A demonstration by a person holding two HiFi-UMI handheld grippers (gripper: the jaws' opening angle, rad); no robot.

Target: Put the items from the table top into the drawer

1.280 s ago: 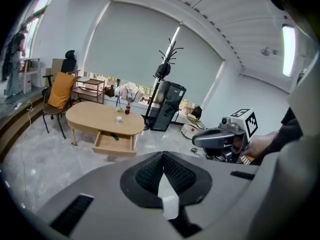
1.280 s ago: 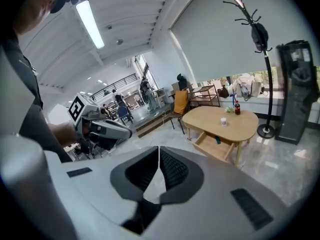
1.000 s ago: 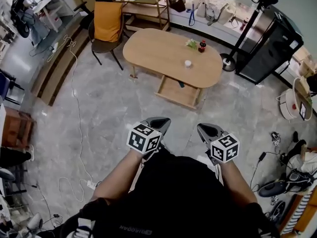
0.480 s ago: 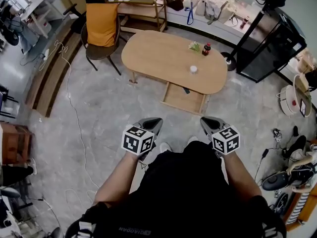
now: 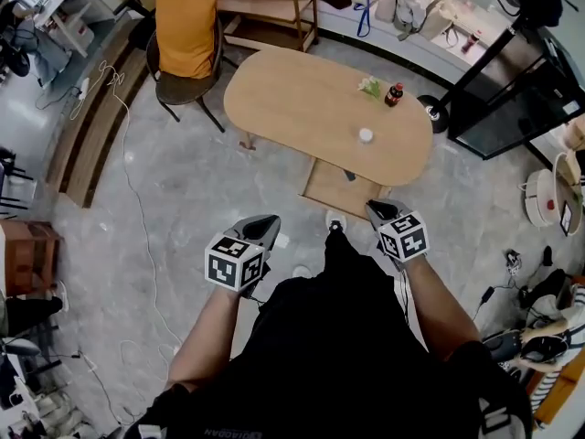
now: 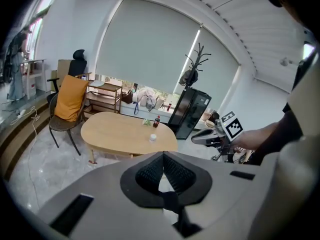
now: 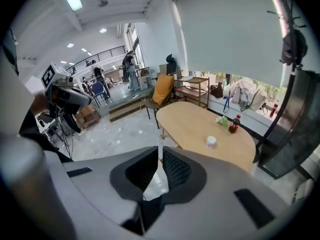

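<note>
An oval wooden table (image 5: 302, 99) carries a small white cup (image 5: 366, 135), a dark bottle with a red cap (image 5: 394, 94) and a green-and-white packet (image 5: 370, 86). Under its near edge a shallow wooden drawer (image 5: 338, 190) stands pulled out. My left gripper (image 5: 265, 219) hangs over the floor, well short of the table, jaws shut and empty. Close to the drawer's near right corner is my right gripper (image 5: 373, 207), also shut and holding nothing. Beyond the jaws, the right gripper view shows the cup (image 7: 211, 141) and bottle (image 7: 233, 124), and the left gripper view shows the table (image 6: 115, 129).
A chair draped in orange cloth (image 5: 187, 26) stands at the table's far left, with a wooden shelf unit (image 5: 265, 7) behind it. A coat stand's base (image 5: 430, 110) and a black cabinet (image 5: 521, 99) are to the right. A cable (image 5: 137, 218) trails over the floor at left.
The person has walked toward the table, so the table and drawer sit nearer in the head view. Both grippers moved forward with them; the right one now reaches the drawer's corner.
</note>
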